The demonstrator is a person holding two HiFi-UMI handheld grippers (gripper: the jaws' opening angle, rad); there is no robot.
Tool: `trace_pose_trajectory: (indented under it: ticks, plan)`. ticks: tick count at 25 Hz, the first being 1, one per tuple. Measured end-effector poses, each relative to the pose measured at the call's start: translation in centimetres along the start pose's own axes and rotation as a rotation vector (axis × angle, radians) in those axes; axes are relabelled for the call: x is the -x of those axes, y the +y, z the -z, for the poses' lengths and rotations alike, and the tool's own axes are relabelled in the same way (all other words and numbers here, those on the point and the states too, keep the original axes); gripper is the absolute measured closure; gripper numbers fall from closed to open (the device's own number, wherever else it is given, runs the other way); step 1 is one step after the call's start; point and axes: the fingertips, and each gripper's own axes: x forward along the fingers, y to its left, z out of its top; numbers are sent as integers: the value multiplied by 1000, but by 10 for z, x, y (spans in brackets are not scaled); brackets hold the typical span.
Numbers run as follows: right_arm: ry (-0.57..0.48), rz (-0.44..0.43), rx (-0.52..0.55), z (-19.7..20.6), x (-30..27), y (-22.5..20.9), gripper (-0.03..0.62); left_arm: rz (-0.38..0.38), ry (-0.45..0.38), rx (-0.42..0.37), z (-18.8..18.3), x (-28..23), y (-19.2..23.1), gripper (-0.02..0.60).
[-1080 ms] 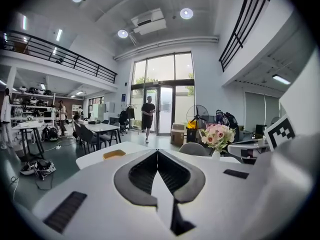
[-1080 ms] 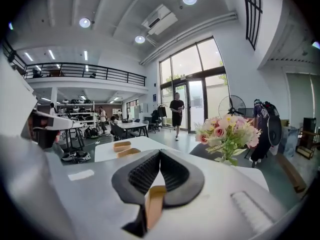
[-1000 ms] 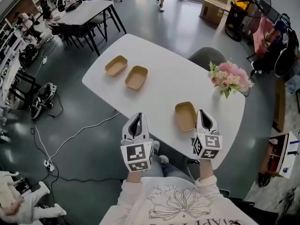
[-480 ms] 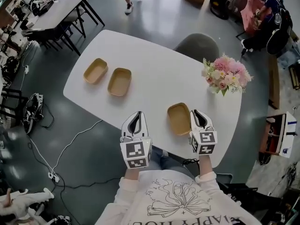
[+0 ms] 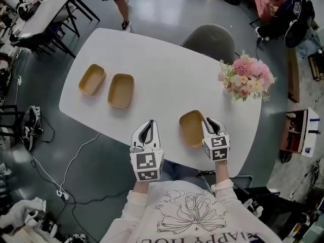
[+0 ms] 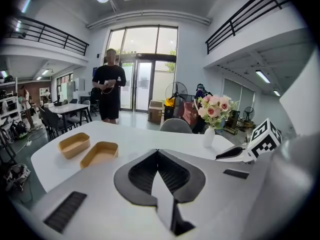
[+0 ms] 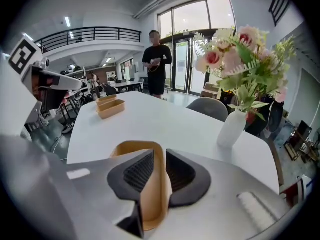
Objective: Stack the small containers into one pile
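Observation:
Three tan oblong containers lie on the white table (image 5: 167,70). Two of them (image 5: 92,79) (image 5: 121,90) rest side by side at the far left, also seen in the left gripper view (image 6: 74,144) (image 6: 100,153). The third container (image 5: 191,128) sits near the front edge. My right gripper (image 5: 210,124) straddles its right wall (image 7: 152,184); the jaws are opening, and a gap shows between the wall and the right pad. My left gripper (image 5: 146,128) hovers at the table's front edge, left of that container, shut with nothing in it (image 6: 158,153).
A white vase of pink flowers (image 5: 246,80) stands at the table's right end, close to the near container (image 7: 232,126). A grey chair (image 5: 210,37) is tucked in on the far side. A person in black (image 6: 110,91) stands beyond the table.
My right gripper's jaws have parted on the near container's wall. Both grippers hold about the same place at the front edge. The person beyond the table has walked to the left.

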Motion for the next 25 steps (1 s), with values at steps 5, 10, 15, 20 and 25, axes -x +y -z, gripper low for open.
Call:
trace_pose_trajectory:
  ticks: [5,10,15,20,25]
  plan:
    - [65,25,-9,16,-17,0,503,27,25,-1,3,-16,7,575]
    - [90,65,-6,23,-28,-6,503,51,44,-2,5,-28,13,575]
    - [145,71,-43,40,-35,-8,503,74,68,-10,12,-37,15,575]
    - [145,87,-64,47,-34,-11,548,92,75,-14,14,-41,15,575]
    - [121,73,-156,45,-25,-4,562,86,63,-9,12,-38,15,575]
